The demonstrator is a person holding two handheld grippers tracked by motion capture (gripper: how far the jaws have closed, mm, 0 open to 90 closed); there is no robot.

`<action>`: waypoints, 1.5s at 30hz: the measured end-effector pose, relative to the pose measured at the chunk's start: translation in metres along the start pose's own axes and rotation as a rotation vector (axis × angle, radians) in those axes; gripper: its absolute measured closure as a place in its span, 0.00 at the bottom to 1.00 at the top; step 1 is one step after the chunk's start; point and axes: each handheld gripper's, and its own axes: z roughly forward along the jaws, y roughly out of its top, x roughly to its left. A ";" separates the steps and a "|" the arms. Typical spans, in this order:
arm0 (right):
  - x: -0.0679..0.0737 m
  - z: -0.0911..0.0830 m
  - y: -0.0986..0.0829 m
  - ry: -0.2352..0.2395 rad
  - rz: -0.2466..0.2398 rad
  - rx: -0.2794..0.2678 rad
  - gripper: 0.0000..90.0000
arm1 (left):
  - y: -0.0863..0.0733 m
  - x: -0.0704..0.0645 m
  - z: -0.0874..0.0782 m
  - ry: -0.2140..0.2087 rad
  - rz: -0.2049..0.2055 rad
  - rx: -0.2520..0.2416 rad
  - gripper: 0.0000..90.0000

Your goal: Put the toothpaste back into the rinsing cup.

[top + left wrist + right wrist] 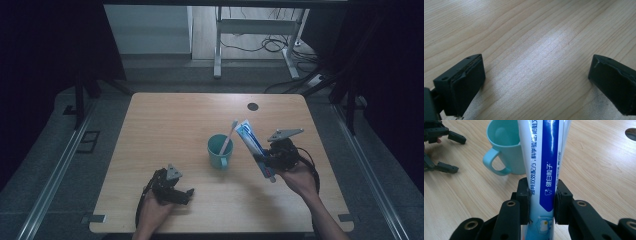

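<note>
A teal mug (pixel 219 150) stands near the middle of the wooden table (pixel 165 125), with a white toothbrush (pixel 229 134) leaning inside it. My right gripper (pixel 267 161) is shut on a blue-and-white toothpaste tube (pixel 252 142), held tilted above the table just right of the mug. In the right gripper view the toothpaste tube (pixel 544 162) is pinched between both jaws, with the mug (pixel 504 147) behind it. My left gripper (pixel 186 195) rests low at the front left, open with nothing between its jaws. Its own view gives bare wood between the left gripper's (pixel 536 82) widely spread jaws.
A dark round grommet (pixel 253 106) is set into the table near its far edge. Beyond the table are metal desk legs (pixel 218 45) and loose cables (pixel 272 45) on the floor. The left gripper (pixel 439 150) lies at the far left of the right gripper view.
</note>
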 end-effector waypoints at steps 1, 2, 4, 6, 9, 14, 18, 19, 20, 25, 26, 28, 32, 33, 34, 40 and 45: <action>0.001 0.001 0.001 -0.001 0.001 -0.006 0.79 | 0.000 0.000 0.000 0.000 0.000 0.000 0.01; 0.001 0.001 0.001 -0.003 0.003 -0.009 0.79 | 0.000 0.000 0.000 0.000 0.000 0.000 0.01; 0.001 0.001 0.002 -0.001 -0.002 -0.013 0.79 | 0.000 0.000 0.000 0.000 0.000 0.000 0.01; 0.001 0.002 0.003 -0.003 0.003 -0.019 0.79 | 0.000 0.000 0.000 0.000 0.001 0.000 0.01; 0.001 0.002 0.005 0.000 0.004 -0.031 0.79 | 0.000 0.000 0.000 0.000 0.000 0.000 0.01; 0.002 0.002 0.009 0.003 -0.001 -0.051 0.79 | 0.000 0.000 0.000 0.000 0.001 0.000 0.01; 0.004 0.003 0.012 0.003 -0.009 -0.070 0.79 | 0.000 0.000 0.000 0.000 0.000 0.000 0.01; 0.005 0.003 0.012 0.005 -0.009 -0.076 0.79 | 0.000 0.000 0.000 0.000 0.000 0.000 0.01; 0.005 0.003 0.013 0.007 -0.007 -0.077 0.79 | 0.000 0.000 0.000 0.000 0.000 0.000 0.01; 0.007 0.004 0.017 0.003 -0.010 -0.096 0.79 | 0.000 0.000 0.000 0.000 0.000 0.000 0.01; 0.007 0.004 0.018 0.003 -0.010 -0.102 0.79 | 0.000 0.000 0.000 -0.001 0.000 0.000 0.01; 0.007 0.004 0.019 0.002 -0.009 -0.110 0.79 | 0.000 0.000 0.000 -0.001 0.000 -0.001 0.01; 0.008 0.004 0.023 0.006 -0.006 -0.132 0.79 | 0.000 0.000 0.000 -0.001 0.001 0.000 0.01; 0.008 0.004 0.024 0.006 -0.005 -0.135 0.79 | 0.000 0.000 0.000 -0.001 0.001 0.000 0.01; 0.008 0.004 0.025 0.004 -0.006 -0.139 0.79 | 0.000 0.000 0.000 -0.001 0.001 0.000 0.01; 0.009 0.005 0.032 0.006 -0.005 -0.166 0.79 | 0.000 0.000 0.000 0.000 0.001 -0.001 0.01; 0.009 0.006 0.036 0.004 -0.006 -0.187 0.79 | 0.000 0.000 0.000 -0.001 0.002 -0.001 0.01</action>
